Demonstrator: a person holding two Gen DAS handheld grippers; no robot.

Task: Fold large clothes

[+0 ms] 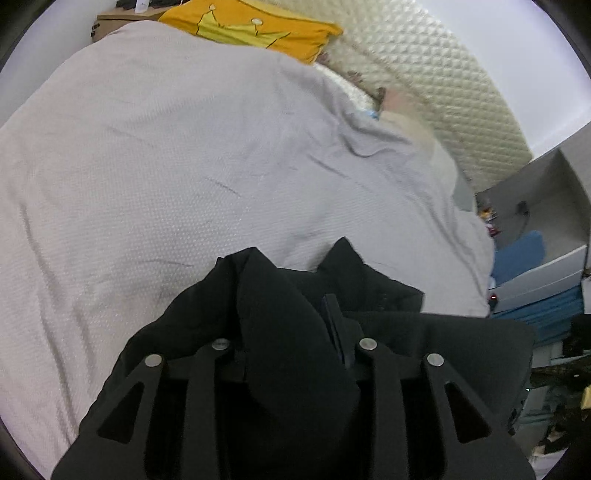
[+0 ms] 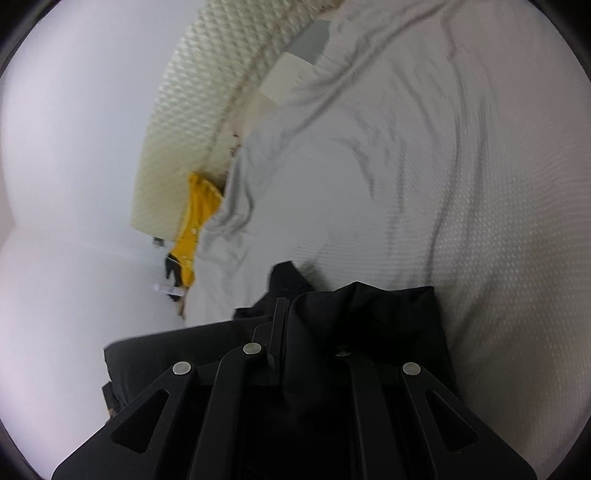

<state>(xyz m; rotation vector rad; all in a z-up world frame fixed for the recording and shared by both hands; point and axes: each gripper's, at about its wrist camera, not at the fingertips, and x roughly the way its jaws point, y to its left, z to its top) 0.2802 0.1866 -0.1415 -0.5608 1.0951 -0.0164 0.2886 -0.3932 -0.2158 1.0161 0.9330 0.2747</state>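
Left gripper [image 1: 295, 332] and right gripper [image 2: 310, 332] were each closed on bunched black garment [image 1: 280, 295], held over the near edge of the grey bedspread [image 1: 166, 147]. Thick, uneven bunches might slip free, spoiling the fold. A yellow cushion [image 1: 251, 29] lay far, against the quilted headboard [image 1: 443, 81]; white walls surrounded.
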